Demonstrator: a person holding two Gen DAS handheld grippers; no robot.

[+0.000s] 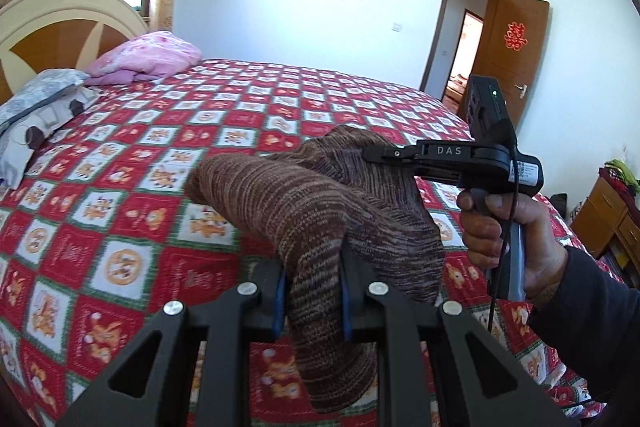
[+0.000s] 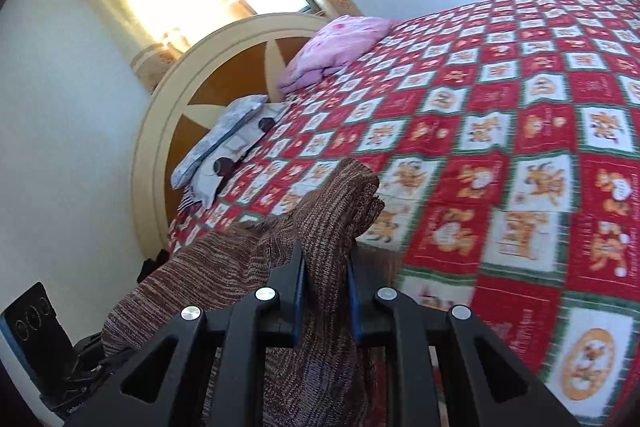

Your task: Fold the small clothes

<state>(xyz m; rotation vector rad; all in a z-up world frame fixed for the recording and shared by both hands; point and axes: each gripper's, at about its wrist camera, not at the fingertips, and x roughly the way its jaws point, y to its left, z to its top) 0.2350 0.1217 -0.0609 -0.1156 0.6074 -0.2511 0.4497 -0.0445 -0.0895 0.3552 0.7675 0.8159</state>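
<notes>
A brown striped knit garment (image 1: pixel 304 203) hangs in the air above the bed, held by both grippers. My left gripper (image 1: pixel 312 291) is shut on one edge of it, with cloth bunched between the blue pads. My right gripper (image 1: pixel 372 154) shows in the left wrist view from the side, shut on the far upper edge. In the right wrist view the right gripper (image 2: pixel 326 287) is shut on the knit garment (image 2: pixel 280 267), which drapes down to the left. The left gripper (image 2: pixel 86 367) is partly visible at the lower left there.
The bed (image 1: pixel 200 131) has a red, white and green checked quilt. A pink pillow (image 1: pixel 148 57) and a grey patterned pillow (image 1: pixel 36 115) lie by the headboard (image 1: pixel 60 23). An open wooden door (image 1: pixel 516 59) and a wooden dresser (image 1: pixel 608 223) stand at the right.
</notes>
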